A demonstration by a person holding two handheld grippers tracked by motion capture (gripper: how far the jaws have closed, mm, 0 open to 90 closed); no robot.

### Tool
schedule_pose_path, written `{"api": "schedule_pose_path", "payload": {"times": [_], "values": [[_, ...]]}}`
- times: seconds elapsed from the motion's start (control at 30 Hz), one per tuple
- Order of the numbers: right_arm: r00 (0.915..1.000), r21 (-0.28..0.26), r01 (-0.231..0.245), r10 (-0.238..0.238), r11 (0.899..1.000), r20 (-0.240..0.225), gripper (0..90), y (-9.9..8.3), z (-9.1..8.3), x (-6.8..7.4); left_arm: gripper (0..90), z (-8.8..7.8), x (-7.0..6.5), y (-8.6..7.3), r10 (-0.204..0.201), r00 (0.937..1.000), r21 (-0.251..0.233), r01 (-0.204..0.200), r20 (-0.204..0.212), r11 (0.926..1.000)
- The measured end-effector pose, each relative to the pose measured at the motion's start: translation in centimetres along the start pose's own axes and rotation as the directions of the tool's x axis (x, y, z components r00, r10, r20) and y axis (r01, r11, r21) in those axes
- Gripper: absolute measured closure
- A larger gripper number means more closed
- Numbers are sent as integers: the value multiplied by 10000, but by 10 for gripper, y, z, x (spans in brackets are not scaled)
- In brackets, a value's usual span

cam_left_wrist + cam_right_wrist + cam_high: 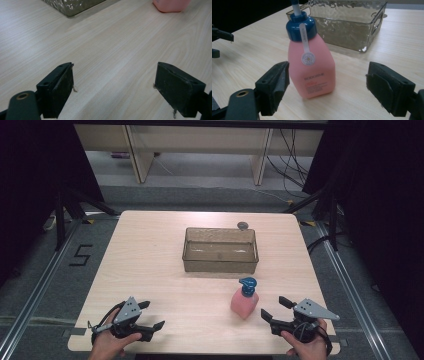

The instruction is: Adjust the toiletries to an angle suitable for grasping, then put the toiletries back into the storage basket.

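Note:
A pink pump bottle (pixel 244 302) with a blue cap stands upright on the wooden table (pixel 150 260), near its front edge and right of the middle. My right gripper (pixel 273 307) is just to its right, open, its jaws pointing at the bottle. In the right gripper view the bottle (pixel 312 75) stands just ahead of the right gripper (pixel 328 73), closer to the left jaw, and neither pad touches it. My left gripper (pixel 153 314) rests open near the front left, with nothing between its jaws (pixel 113 80).
A clear, rippled plastic bin (pixel 220 265) with handle cut-outs sits empty mid-table behind the bottle. A small dark round object (pixel 242 225) lies just past its far rim. The table's front edge runs close under both hands.

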State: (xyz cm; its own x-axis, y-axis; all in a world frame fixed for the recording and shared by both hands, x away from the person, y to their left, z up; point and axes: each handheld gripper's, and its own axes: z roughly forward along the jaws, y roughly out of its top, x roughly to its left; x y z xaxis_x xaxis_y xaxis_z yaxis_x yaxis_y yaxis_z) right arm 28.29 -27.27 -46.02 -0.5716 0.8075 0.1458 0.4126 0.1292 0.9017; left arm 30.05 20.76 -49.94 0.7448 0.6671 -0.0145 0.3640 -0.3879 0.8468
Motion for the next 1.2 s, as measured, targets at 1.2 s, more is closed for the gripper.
{"api": "schedule_pose_path", "payload": {"times": [1.2], "values": [[9961,-202,622,-634,9979,-616,207,22,20,23,151,6,-5,2,222,9993,267,-229,290,9994]]}}
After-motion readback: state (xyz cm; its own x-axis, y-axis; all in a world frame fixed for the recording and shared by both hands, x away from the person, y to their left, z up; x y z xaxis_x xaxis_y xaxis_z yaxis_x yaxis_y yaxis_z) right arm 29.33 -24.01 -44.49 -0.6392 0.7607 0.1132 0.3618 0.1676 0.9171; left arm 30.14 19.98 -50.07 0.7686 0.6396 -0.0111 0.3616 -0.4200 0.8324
